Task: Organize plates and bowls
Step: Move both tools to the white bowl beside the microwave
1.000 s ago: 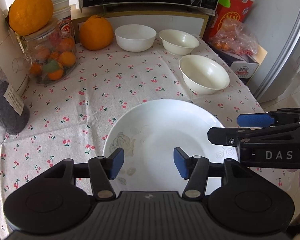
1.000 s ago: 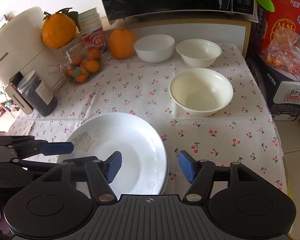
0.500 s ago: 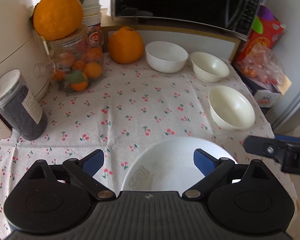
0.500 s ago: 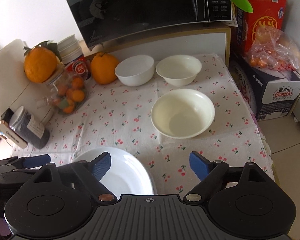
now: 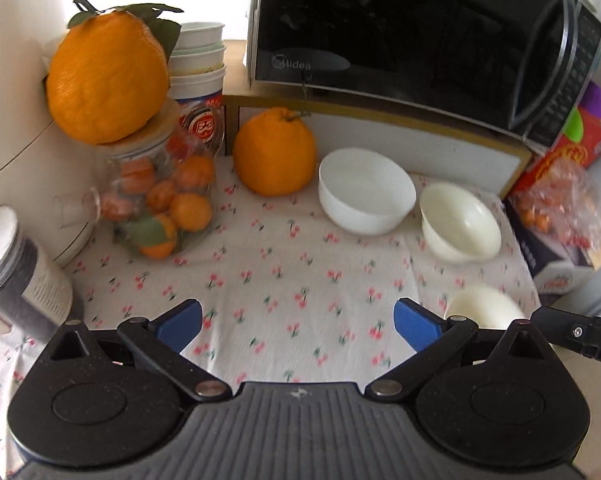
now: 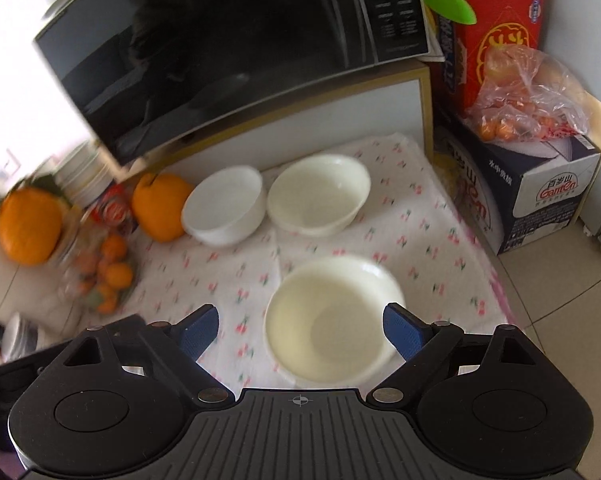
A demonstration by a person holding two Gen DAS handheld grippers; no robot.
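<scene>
I see a black microwave oven above a cherry-print tablecloth, with a large orange citrus fruit beside a fruit-filled glass jar.

Bright daylight, motion blur, fisheye warping

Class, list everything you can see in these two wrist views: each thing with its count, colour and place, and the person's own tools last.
bowls: three, white to cream, on the right half of the tablecloth; two at the back, one nearer.
tablecloth: one, white with cherry print, covering the table.
large oranges: two, orange; one on the cloth, one on the jar lid.
glass jar: one, clear, full of small oranges, at left.
dark canister: one, at the left edge.
microwave: one, black, on a shelf behind.
boxes: red and dark blue, at right, with a bag of fruit on top.
left tongs: opening, nothing between them.
right tongs: open, above the near bowl.
</scene>
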